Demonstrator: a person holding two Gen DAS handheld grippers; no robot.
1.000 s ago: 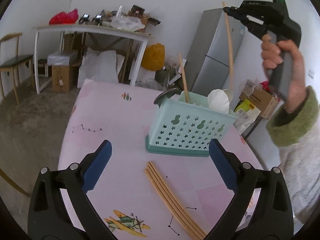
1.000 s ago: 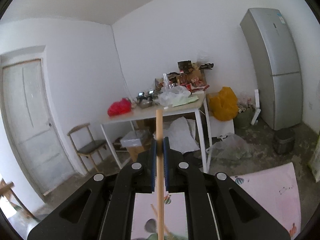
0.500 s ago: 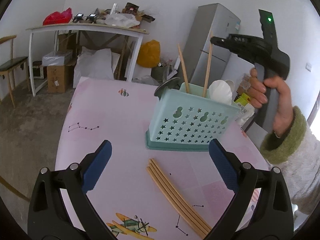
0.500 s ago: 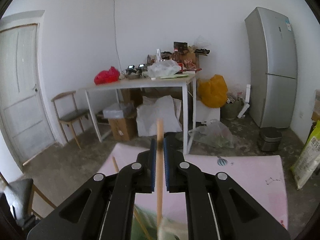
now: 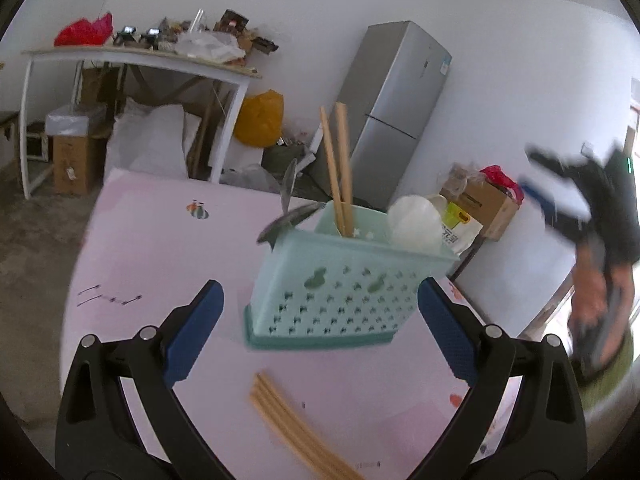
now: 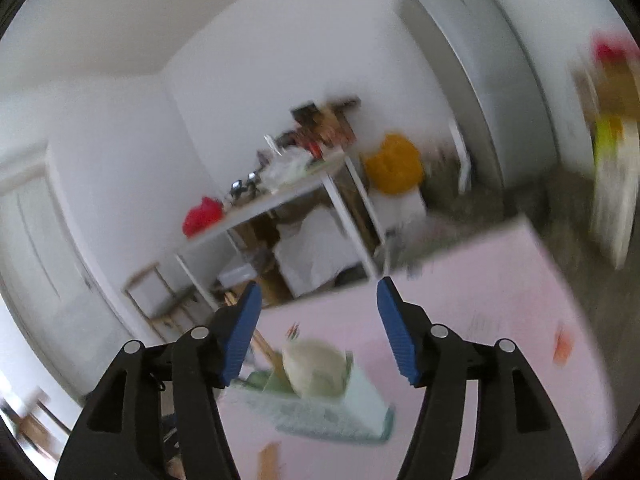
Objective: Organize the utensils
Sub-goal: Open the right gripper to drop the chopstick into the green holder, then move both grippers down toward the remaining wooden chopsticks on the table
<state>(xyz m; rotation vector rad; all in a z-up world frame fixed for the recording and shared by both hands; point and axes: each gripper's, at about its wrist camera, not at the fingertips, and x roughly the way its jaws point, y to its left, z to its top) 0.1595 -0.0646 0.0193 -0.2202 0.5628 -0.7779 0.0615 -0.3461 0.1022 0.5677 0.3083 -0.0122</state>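
- The pink table (image 5: 152, 240) carries everything here, and the mint basket (image 5: 344, 280) standing on it serves as the landmark for all that follows.
- Left of the basket, the table is bare apart from small printed figures; a metal spoon (image 5: 286, 216) leans out over the basket's left rim.
- The left gripper (image 5: 318, 320) sits on the near side of the basket with its jaws spread wide, one blue pad off each lower corner of the basket, and nothing between them.
- Just in front of the basket lie the loose chopsticks (image 5: 292, 428), a bundle flat on the table between the left gripper's arms; their long axis runs from near the basket's foot toward the camera and rightward.
- Inside the basket two chopsticks (image 5: 340, 168) stand nearly upright in the middle section, with a white ladle (image 5: 414, 222) in the section to their right.
- Right of the basket, well apart from it, the right gripper (image 6: 318, 328) is badly blurred; its jaws are opening and, as far as the smear allows, hold nothing.
- Judged from this, the loose bundle is next, and the left gripper is clearly nearer; its jaws would need to straddle the bundle across its length, not along it.
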